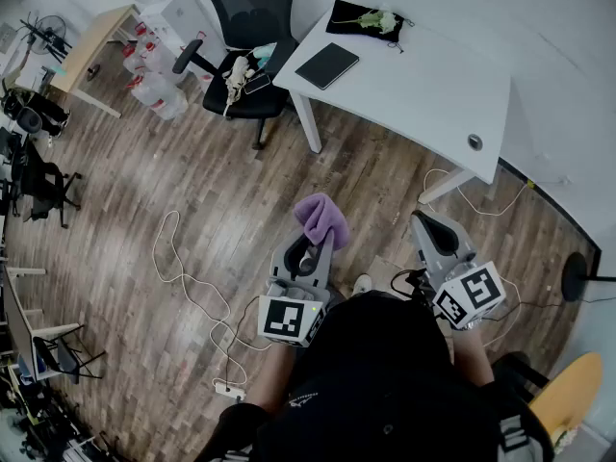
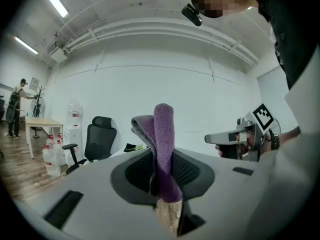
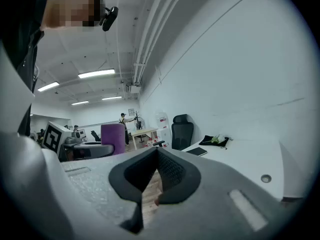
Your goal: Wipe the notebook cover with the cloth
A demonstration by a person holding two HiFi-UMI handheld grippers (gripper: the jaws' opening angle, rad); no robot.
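The dark notebook (image 1: 327, 64) lies near the left end of the white table (image 1: 423, 85), far ahead of both grippers; it also shows small in the right gripper view (image 3: 198, 151). My left gripper (image 1: 319, 243) is shut on the purple cloth (image 1: 322, 218), which sticks up from between its pads (image 2: 164, 134). My right gripper (image 1: 429, 222) is held beside it at the same height, shut with nothing in it (image 3: 156, 156). Both are over the wooden floor, well short of the table. From the right gripper view the cloth (image 3: 113, 138) shows at the left.
A black office chair (image 1: 252, 27) with small items on its seat stands at the table's left end. A black bag (image 1: 364, 19) lies at the table's far edge. White cables (image 1: 192, 277) trail on the floor at the left. Water bottles (image 1: 154, 85) and a wooden desk (image 1: 91, 41) stand further left.
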